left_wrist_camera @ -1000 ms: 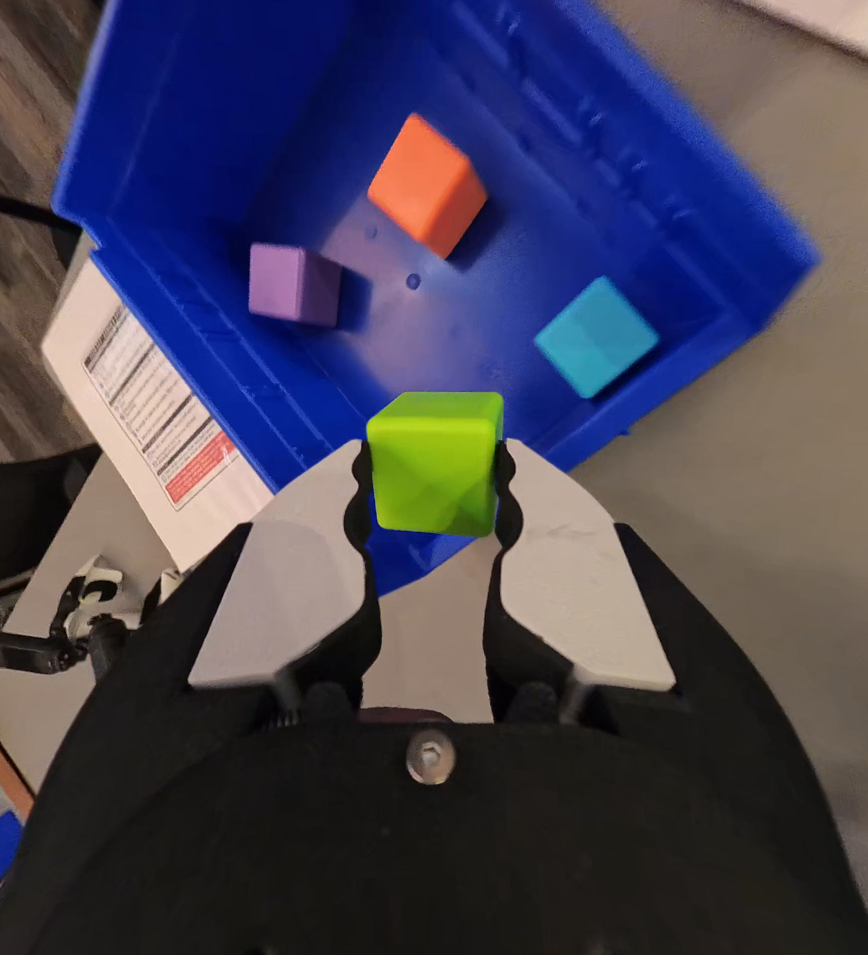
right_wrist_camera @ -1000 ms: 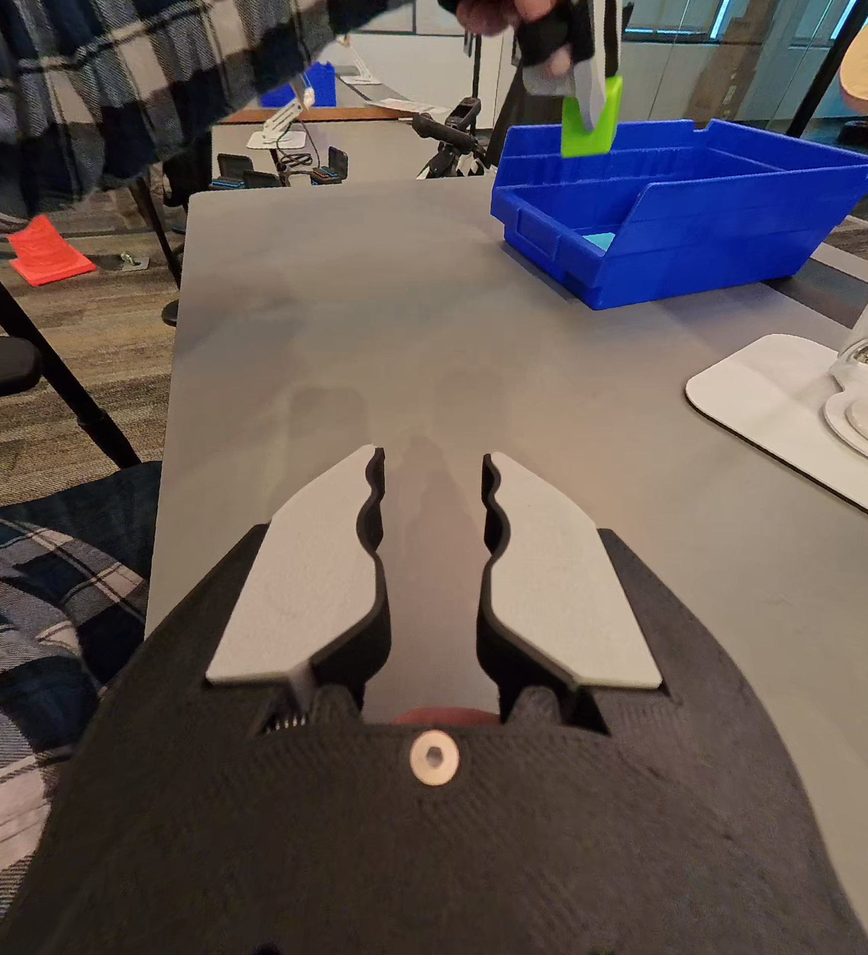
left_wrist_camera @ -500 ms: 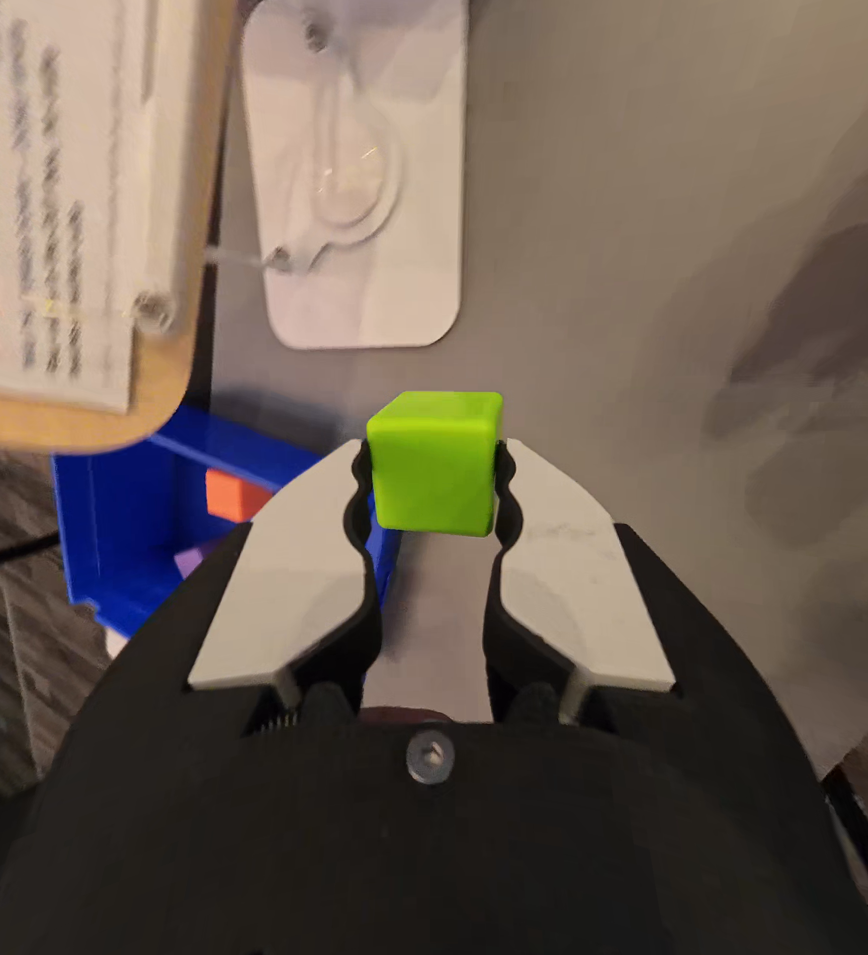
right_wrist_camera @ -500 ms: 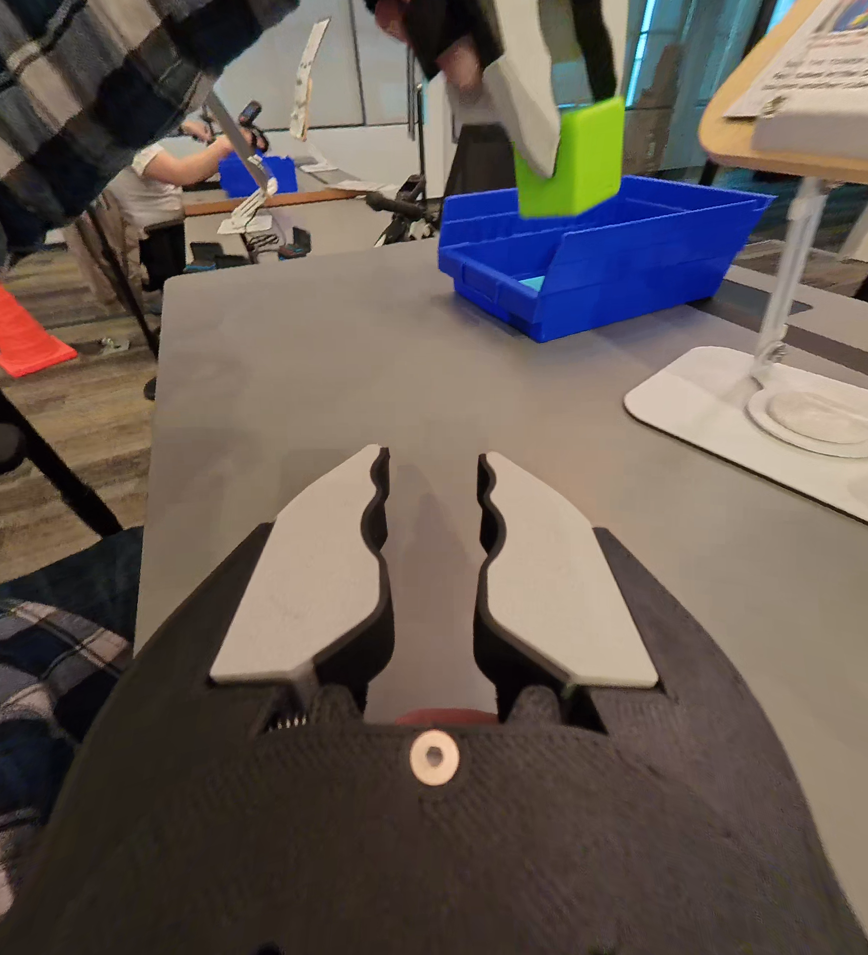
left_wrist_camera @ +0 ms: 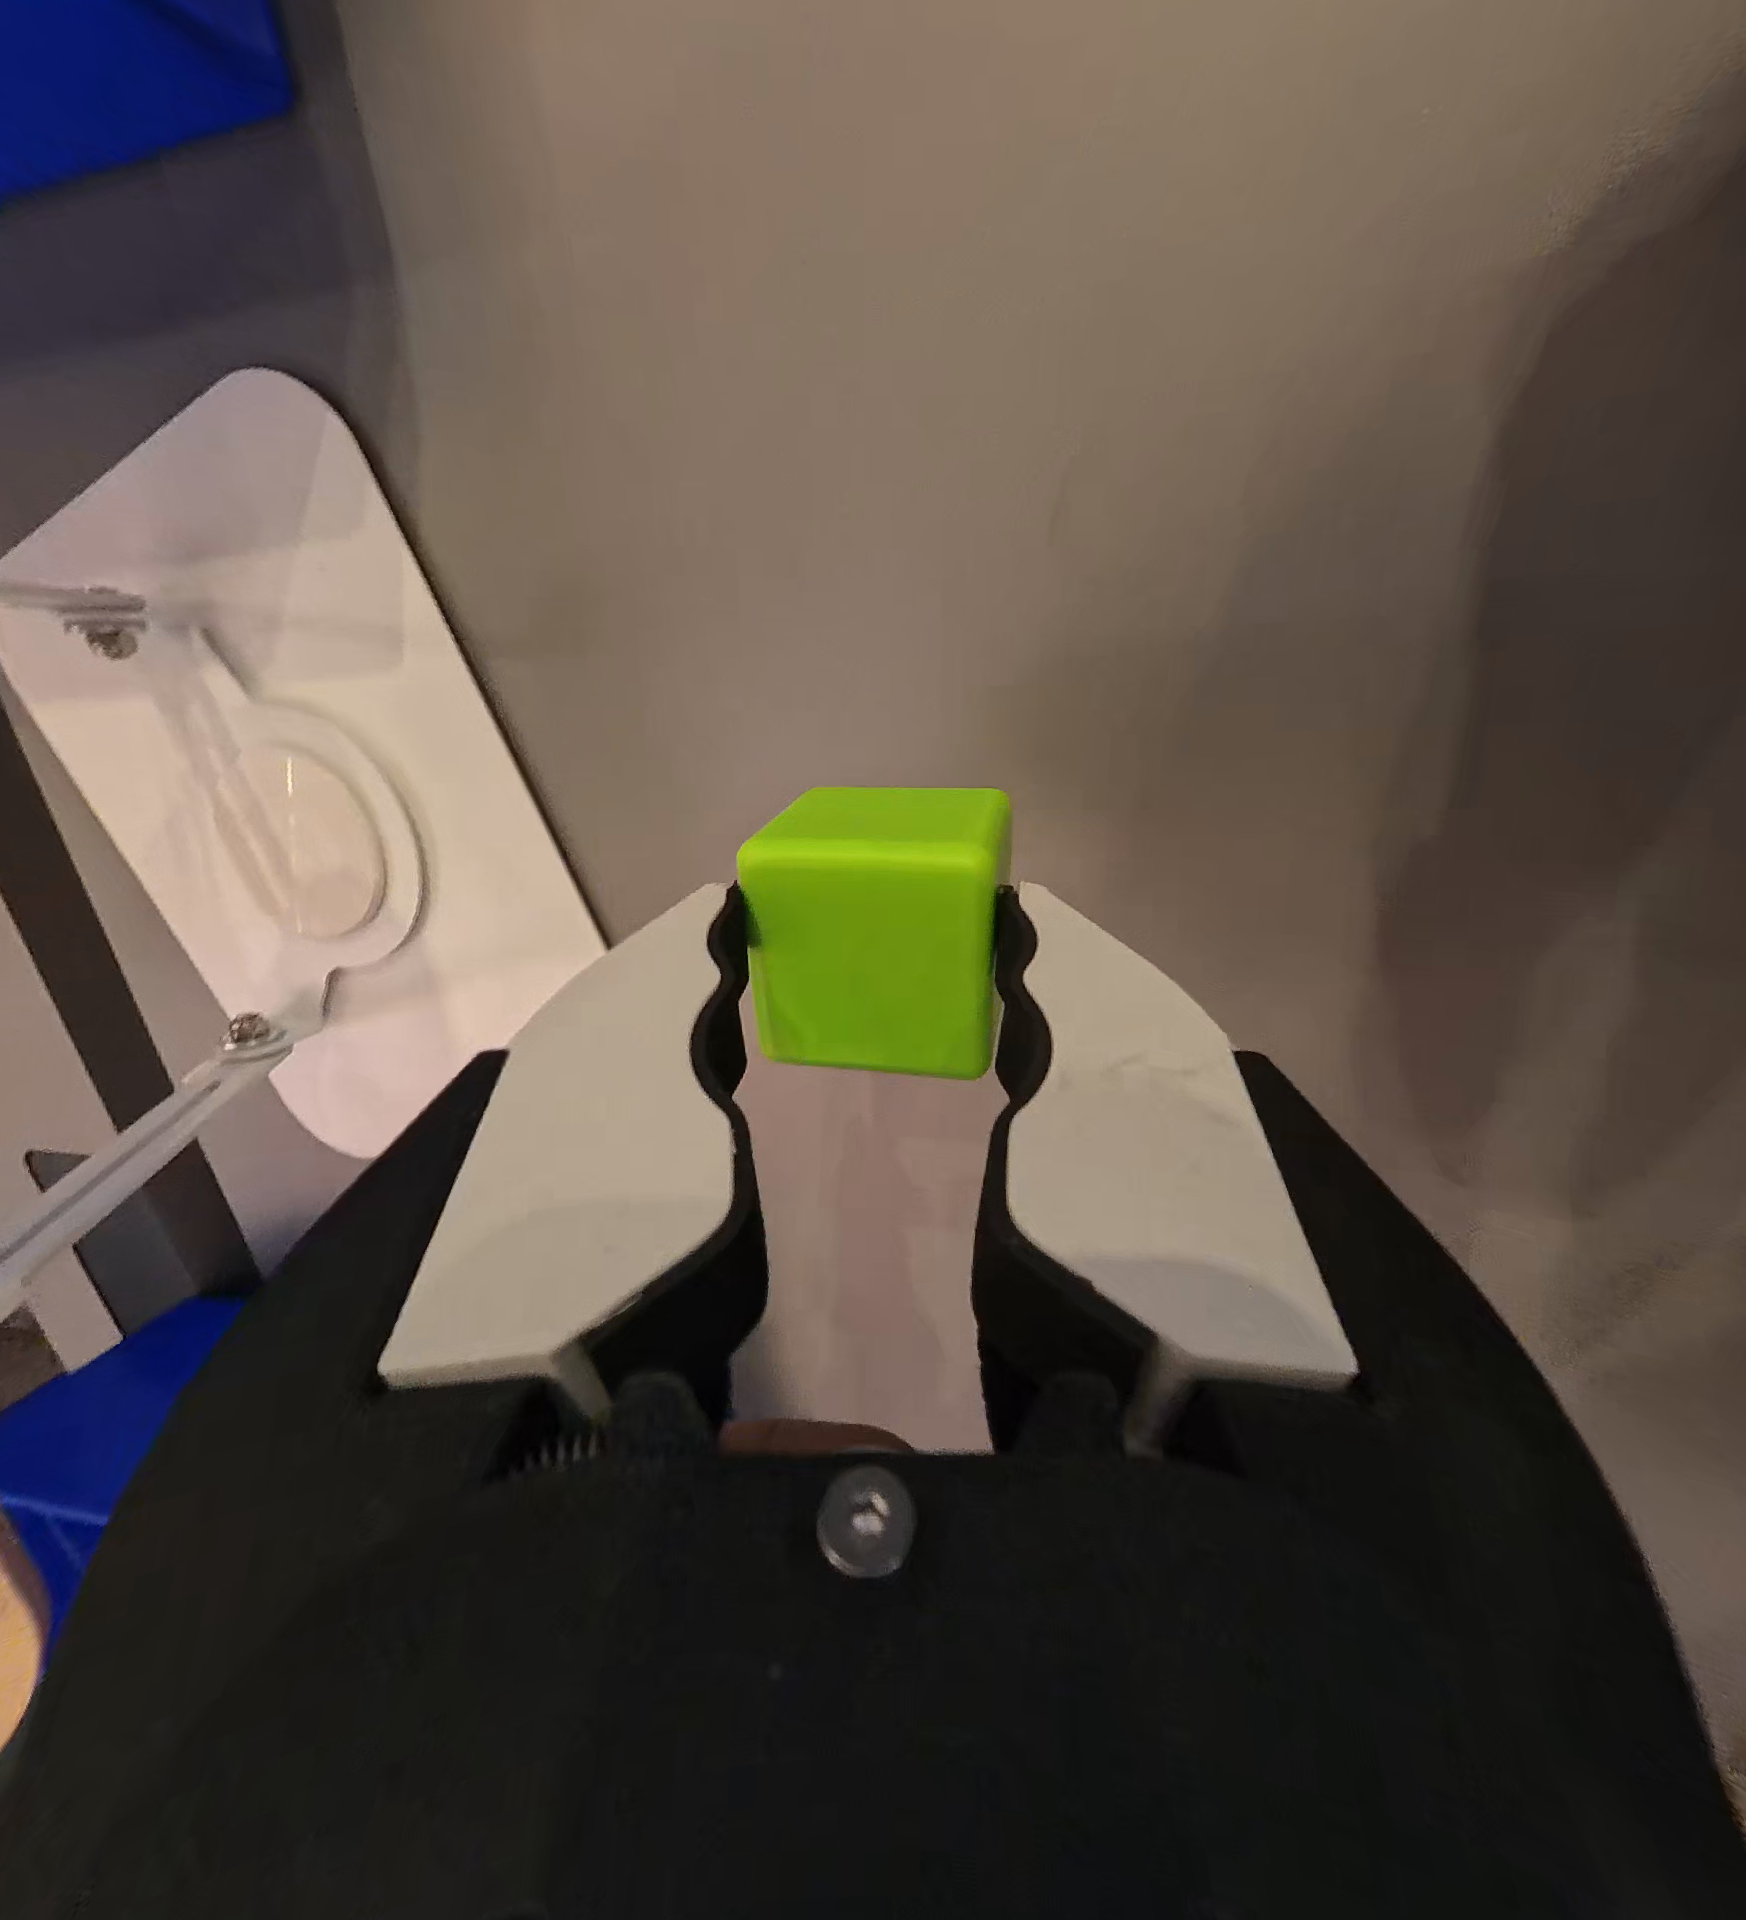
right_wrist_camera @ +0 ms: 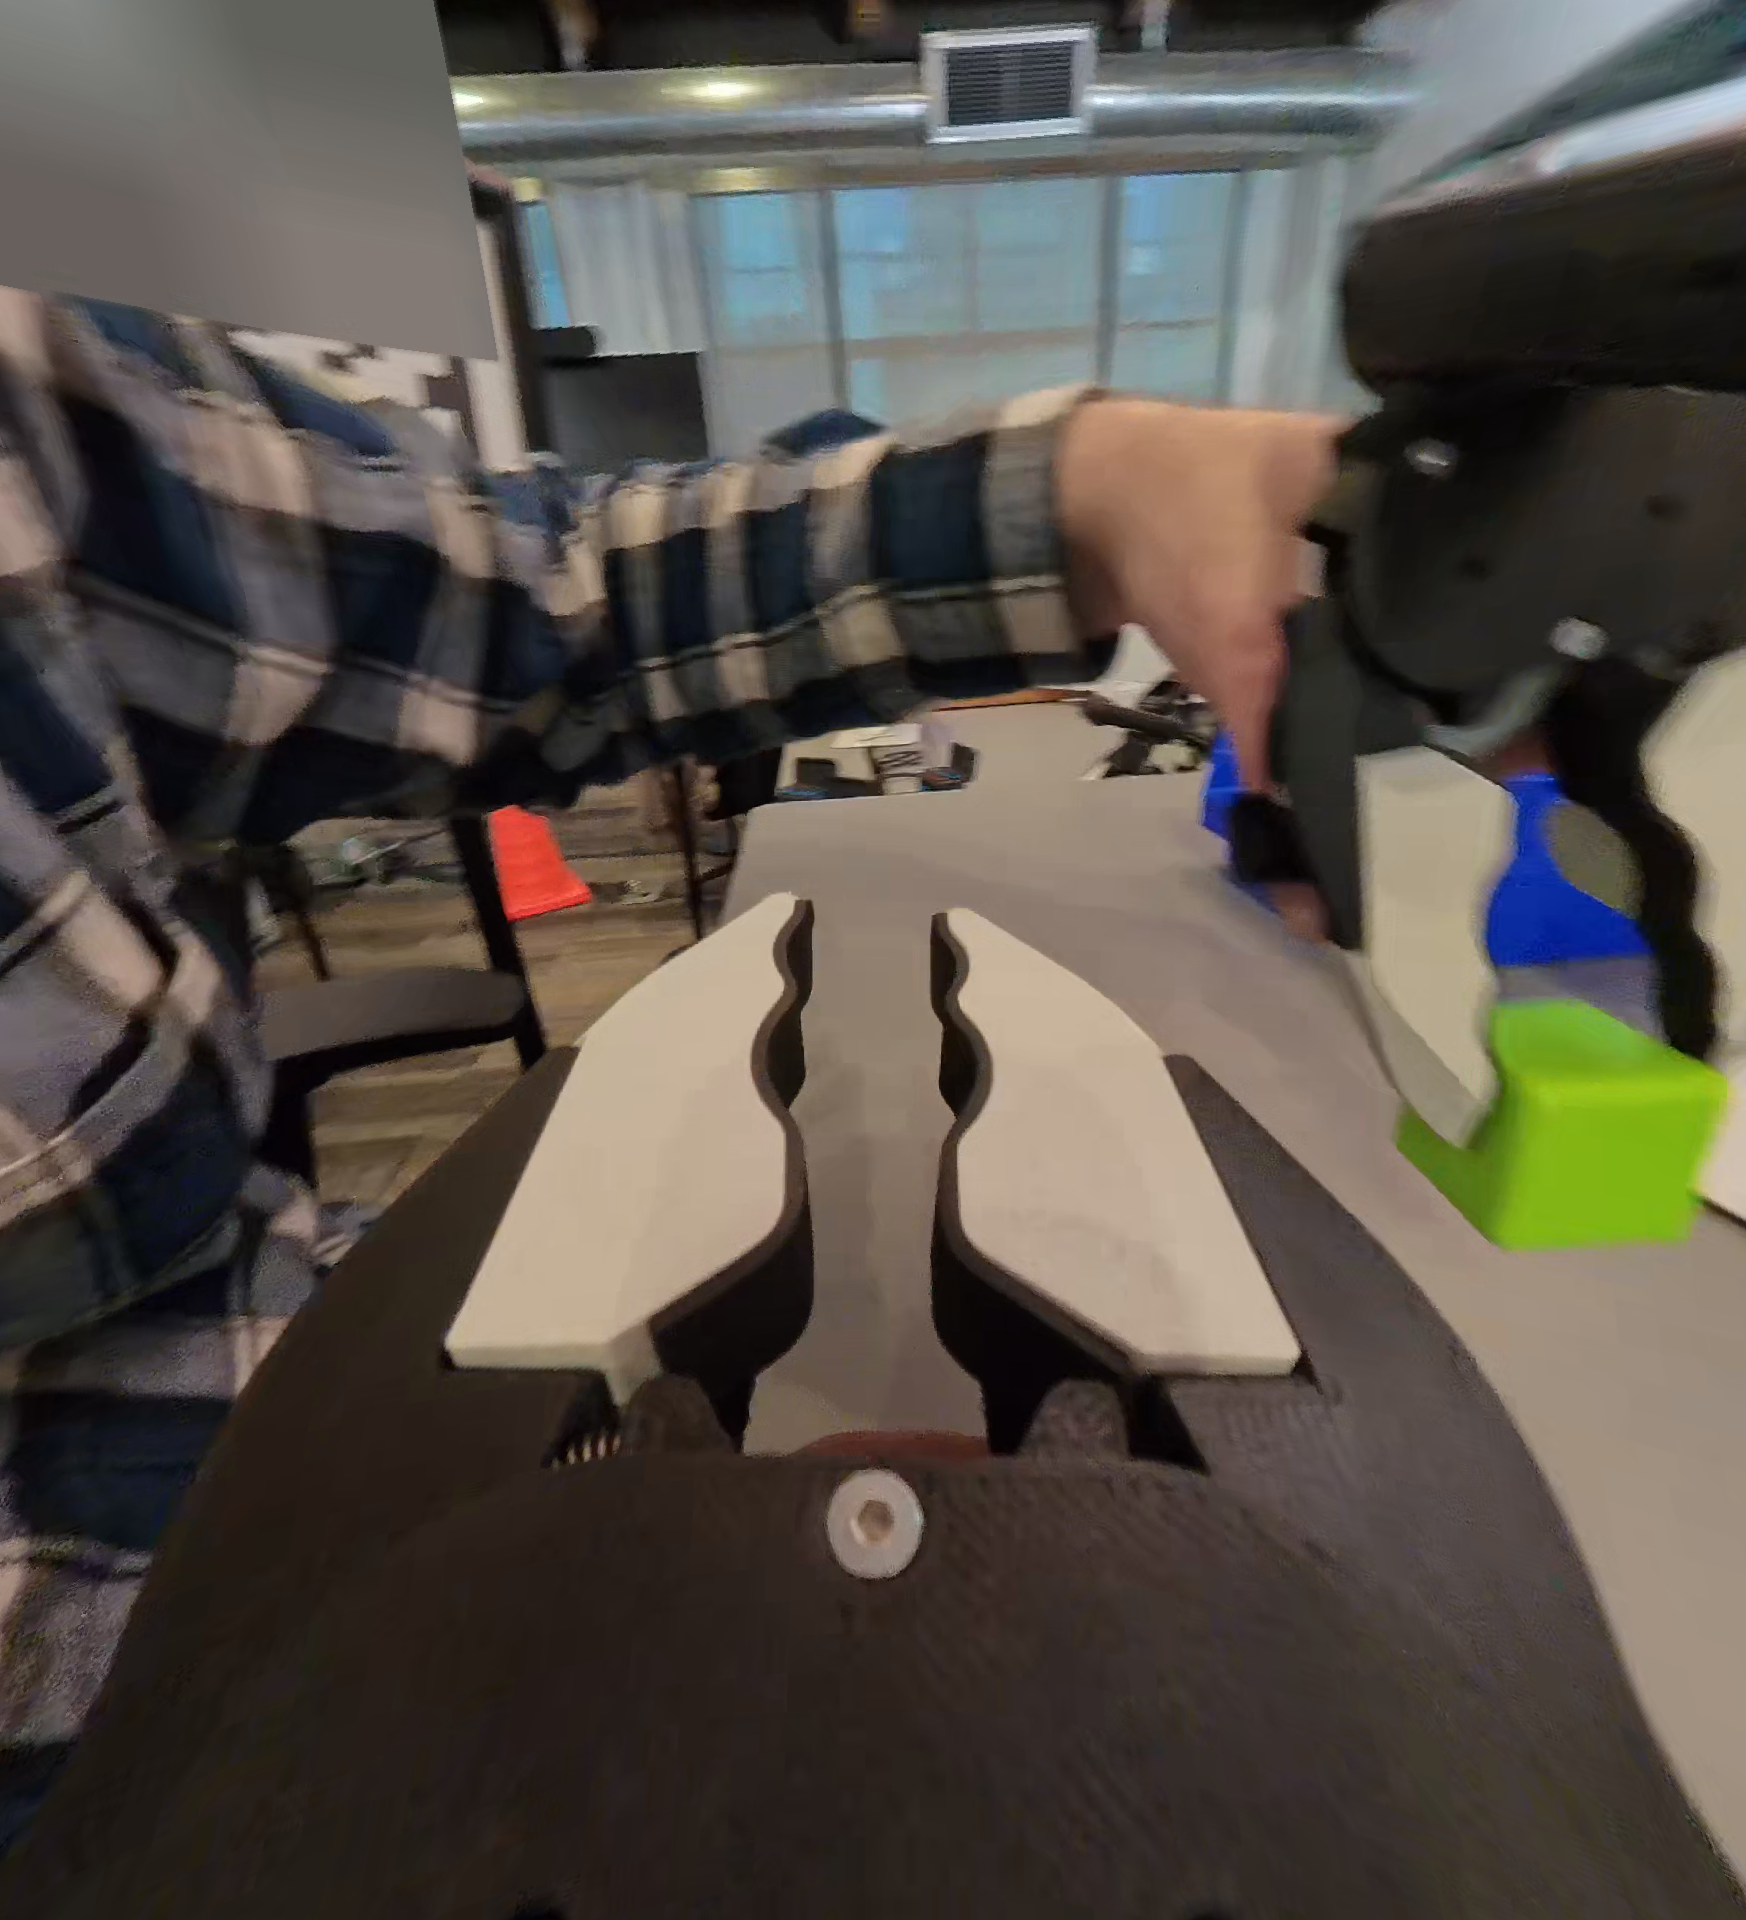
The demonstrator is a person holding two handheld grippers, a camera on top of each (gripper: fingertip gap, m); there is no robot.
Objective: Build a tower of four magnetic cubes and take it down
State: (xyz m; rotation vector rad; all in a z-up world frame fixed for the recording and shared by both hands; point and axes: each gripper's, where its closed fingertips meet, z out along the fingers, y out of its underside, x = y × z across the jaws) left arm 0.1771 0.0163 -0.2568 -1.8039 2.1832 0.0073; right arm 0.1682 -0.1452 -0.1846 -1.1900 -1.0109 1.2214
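A lime-green cube [left_wrist_camera: 874, 935] sits between the fingertips of my left gripper [left_wrist_camera: 874, 914], which is shut on it. In the right wrist view the left gripper [right_wrist_camera: 1575, 1075] comes in from the upper right and holds the green cube [right_wrist_camera: 1575, 1143] low over the grey table [right_wrist_camera: 1056, 852]. I cannot tell whether the cube touches the table. My right gripper [right_wrist_camera: 869, 925] is open and empty, with a narrow gap between its fingers, to the left of the cube. No other cubes show.
A blue bin [right_wrist_camera: 1555, 894] stands behind the left gripper and also shows at the left edge [left_wrist_camera: 69, 94]. A white base plate with a clear stand [left_wrist_camera: 256, 831] lies to the left of the cube. A person's plaid sleeve [right_wrist_camera: 536, 582] crosses above the table.
My left gripper has carried the green cube away from the blue bin, down over the open table near the white plate. My right gripper has tilted up and stayed open.
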